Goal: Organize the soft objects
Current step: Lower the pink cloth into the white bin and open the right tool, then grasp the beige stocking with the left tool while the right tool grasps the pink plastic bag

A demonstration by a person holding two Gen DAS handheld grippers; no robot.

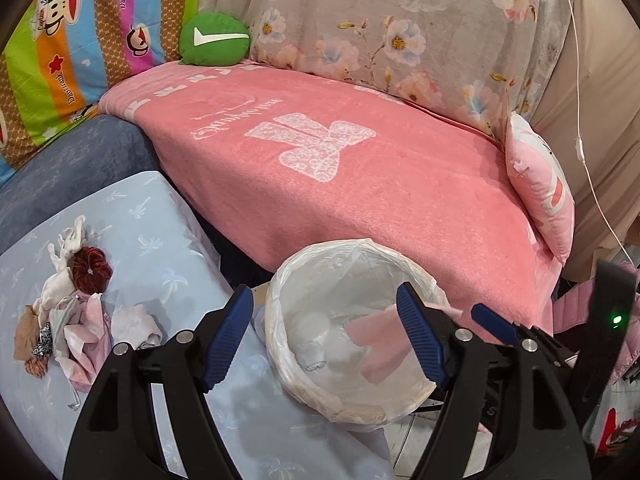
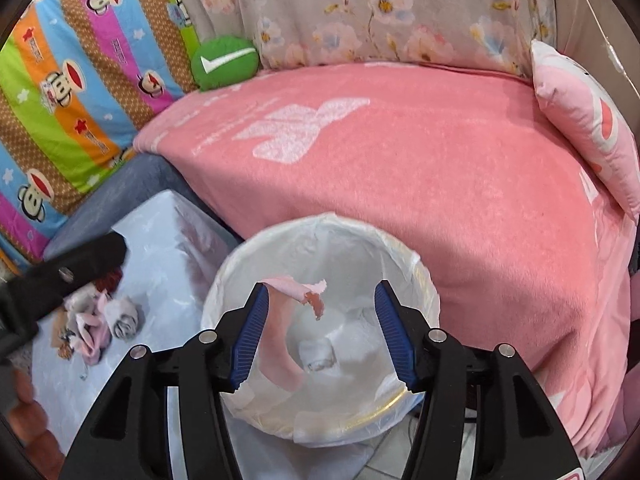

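The pink blanket (image 1: pixel 360 184) covers the wide seat across the far side, with a floral grey cover (image 1: pixel 380 20) behind it and a striped cartoon quilt (image 1: pixel 80 32) at far left. A pink cushion (image 1: pixel 540 196) leans at the blanket's right end, and a round green pillow (image 1: pixel 214 40) with a white tick sits at its far left corner. Near left is a pale blue cushion (image 1: pixel 168 248) printed with palm trees, where a heap of small soft things (image 1: pixel 72 320) lies: a dark red scrunchie (image 1: pixel 91 270), white and pink cloths, a brown tuft.

Just right of that cushion stands the white bin (image 1: pixel 280 332), lined with a clear bag, some white pieces already lying at its bottom.

My right gripper (image 2: pixel 320 336) hangs over the bin's mouth, fingers spread wide. A pink cloth strip (image 2: pixel 280 340) dangles beside my left-hand pad (image 2: pixel 250 340), over the bin; I cannot tell whether it clings to the pad or is falling free.

My left gripper (image 1: pixel 324 340) is wide too, holding nothing, poised above the near left rim of the bin.
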